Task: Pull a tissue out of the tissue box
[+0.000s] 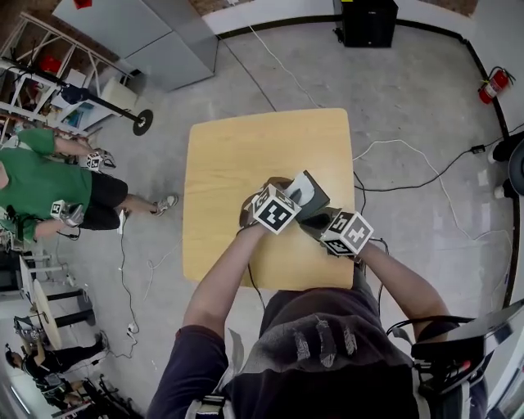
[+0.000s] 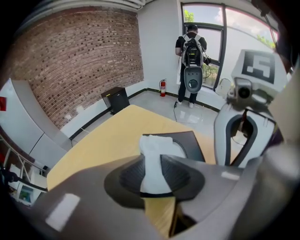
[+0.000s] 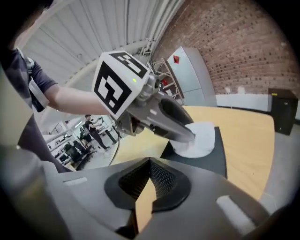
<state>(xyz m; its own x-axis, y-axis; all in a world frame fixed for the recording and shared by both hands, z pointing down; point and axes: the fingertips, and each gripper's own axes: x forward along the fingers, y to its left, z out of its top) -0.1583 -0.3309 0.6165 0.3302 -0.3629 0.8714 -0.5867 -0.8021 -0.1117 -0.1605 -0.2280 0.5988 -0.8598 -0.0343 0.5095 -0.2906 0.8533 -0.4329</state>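
Counter [image 1: 237,155]: pale wood, directly under the tissue box, bare apart from it.
Tissue box [image 2: 190,145]: dark and flat-topped. It stands on the counter, towards the side nearest the person holding the grippers.
Tissue [image 2: 157,146]: white and crumpled. It rises out of the opening in the top of the tissue box and runs up between the left gripper's jaws.
Left gripper [image 2: 151,163]: over the tissue box, pointing steeply down at its top. Its jaws are clenched on the tissue, a ribbed pad against each side of the white fold.
Right gripper [image 3: 150,161]: just beside the tissue box on the person's side, aimed across its top. Its jaws meet at the tips with nothing between them, and only counter wood shows through the slit below. Whether it touches the tissue box I cannot tell.
Person in a green shirt [image 1: 41,184]: on the floor, well apart from the tissue box, at the head view's left.
Person with a backpack [image 2: 190,51]: stands at a window, well beyond the tissue box in the left gripper view.
Fire extinguisher [image 1: 495,82]: red, by the wall, well apart from the tissue box.
Black cabinet [image 1: 366,22]: against the far wall, past the counter from the tissue box.
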